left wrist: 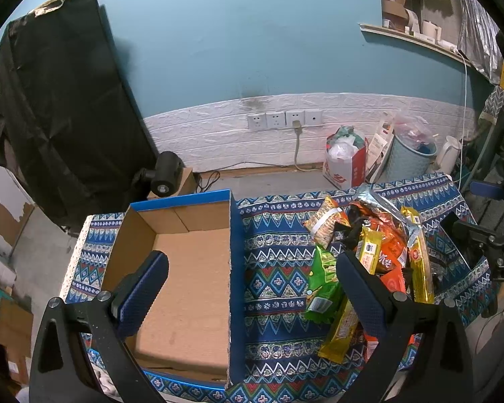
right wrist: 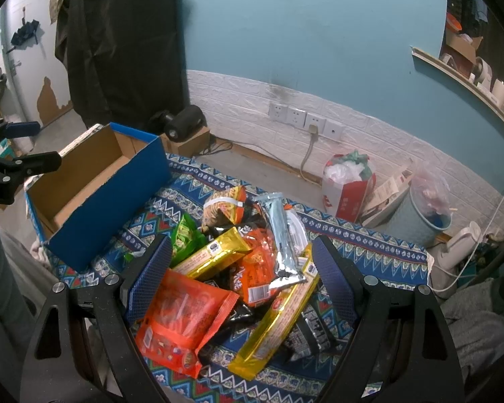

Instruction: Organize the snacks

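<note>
Snack pile lies between spread right jaws.

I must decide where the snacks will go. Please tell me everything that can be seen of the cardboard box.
The cardboard box is open-topped and rectangular, with blue outer walls and a plain brown inside. It looks like corrugated card, with a flap seam on its far wall. It holds no snacks. It stands upright on the patterned cloth, apart from the snack pile. The left gripper hangs open over its near right corner.

A blue-walled brown cardboard box sits on blue zigzag-patterned cloth beside orange, yellow, green and silver snack packets.
</note>
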Tool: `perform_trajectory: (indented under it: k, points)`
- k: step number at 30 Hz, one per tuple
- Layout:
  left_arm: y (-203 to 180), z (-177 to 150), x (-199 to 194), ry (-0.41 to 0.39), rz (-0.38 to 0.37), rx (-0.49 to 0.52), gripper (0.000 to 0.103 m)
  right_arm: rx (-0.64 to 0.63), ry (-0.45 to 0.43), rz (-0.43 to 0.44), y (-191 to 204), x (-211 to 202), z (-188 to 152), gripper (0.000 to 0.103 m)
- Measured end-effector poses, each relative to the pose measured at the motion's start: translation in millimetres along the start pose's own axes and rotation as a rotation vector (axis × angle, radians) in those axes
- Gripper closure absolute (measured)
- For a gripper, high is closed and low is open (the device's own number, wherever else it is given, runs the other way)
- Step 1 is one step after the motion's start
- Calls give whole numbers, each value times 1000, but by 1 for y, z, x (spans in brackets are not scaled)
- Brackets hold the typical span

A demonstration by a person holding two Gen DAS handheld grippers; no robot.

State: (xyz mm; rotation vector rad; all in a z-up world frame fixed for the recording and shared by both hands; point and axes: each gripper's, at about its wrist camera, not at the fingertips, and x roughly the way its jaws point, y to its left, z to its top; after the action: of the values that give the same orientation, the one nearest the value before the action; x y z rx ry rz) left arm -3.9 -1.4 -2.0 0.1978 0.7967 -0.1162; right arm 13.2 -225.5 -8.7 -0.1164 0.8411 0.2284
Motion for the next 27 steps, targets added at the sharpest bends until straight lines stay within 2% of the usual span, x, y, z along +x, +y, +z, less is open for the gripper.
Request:
perform_trajectory:
  k: [27]
  points:
    - [-1, -1, -3, 1, -1, 4, 2, 1, 5, 1, 0, 0, -1, 19]
